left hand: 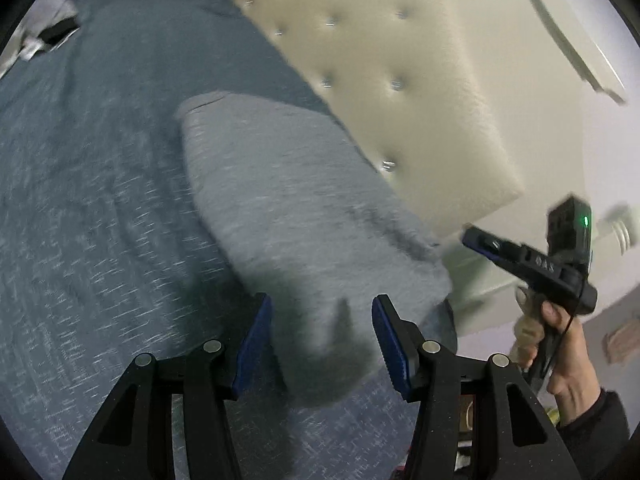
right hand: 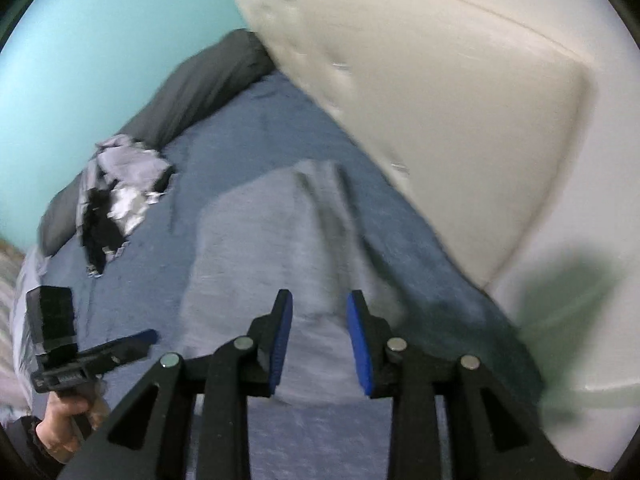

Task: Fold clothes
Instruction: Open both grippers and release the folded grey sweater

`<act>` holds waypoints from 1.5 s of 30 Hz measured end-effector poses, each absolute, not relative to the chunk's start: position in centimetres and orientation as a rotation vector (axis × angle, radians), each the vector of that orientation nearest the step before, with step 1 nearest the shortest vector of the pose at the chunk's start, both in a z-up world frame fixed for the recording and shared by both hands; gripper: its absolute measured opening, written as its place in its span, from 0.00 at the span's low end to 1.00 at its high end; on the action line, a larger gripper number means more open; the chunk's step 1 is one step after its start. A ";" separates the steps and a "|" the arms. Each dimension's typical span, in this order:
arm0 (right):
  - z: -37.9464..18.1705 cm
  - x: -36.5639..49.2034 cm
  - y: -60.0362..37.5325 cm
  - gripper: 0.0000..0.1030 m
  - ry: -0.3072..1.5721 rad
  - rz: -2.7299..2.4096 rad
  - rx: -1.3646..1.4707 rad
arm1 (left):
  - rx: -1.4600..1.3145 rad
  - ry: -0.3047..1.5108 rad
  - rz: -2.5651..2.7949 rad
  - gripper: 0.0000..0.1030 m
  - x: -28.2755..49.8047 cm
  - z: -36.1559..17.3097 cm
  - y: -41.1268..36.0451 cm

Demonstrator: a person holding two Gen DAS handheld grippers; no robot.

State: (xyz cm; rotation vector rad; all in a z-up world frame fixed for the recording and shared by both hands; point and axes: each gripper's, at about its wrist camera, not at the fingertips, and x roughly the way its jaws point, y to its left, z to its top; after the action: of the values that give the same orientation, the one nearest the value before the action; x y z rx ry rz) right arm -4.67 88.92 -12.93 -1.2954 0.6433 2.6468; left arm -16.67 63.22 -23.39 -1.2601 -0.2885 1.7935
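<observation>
A folded light grey garment [left hand: 288, 200] lies flat on the blue bedspread [left hand: 100, 200], along the foot of the cream headboard. My left gripper [left hand: 322, 304] hovers over its near end, jaws open and nothing between the blue pads. My right gripper [right hand: 319, 298] hangs over the same garment [right hand: 272, 240] with a narrower gap, also open and bare. The left wrist view shows the right gripper [left hand: 476, 240] off the bed's right edge, held by a hand [left hand: 560, 364]. The right wrist view has the left gripper [right hand: 140, 340] at lower left. Both views are motion-blurred.
A crumpled pile of grey and black clothes [right hand: 120, 196] lies at the far left of the bed, beside a dark pillow [right hand: 192, 88]. The tufted cream headboard [right hand: 440, 100] rises along the right. A teal wall [right hand: 100, 40] stands behind.
</observation>
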 end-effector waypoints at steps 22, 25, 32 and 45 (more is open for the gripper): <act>-18.5 -7.0 92.0 0.00 0.802 2.478 -1.200 | -1.181 -0.122 1.823 0.55 -15.2 -24.0 64.1; -17.2 -7.7 91.7 0.01 0.793 2.549 -1.170 | -1.129 -0.087 1.833 0.55 -15.2 -22.8 64.7; -18.6 -11.1 90.0 0.00 0.644 2.516 -1.371 | -1.162 -0.038 1.811 0.55 -15.6 -24.1 67.2; -16.8 -6.8 91.1 0.00 0.684 2.501 -1.256 | -1.170 -0.001 1.796 0.55 -15.5 -25.2 67.6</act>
State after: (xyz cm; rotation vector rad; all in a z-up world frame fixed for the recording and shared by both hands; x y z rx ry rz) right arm -6.82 91.08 -16.84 -1.2556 0.6835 2.5008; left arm -15.49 67.55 -25.16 -1.1702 -0.0008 1.7955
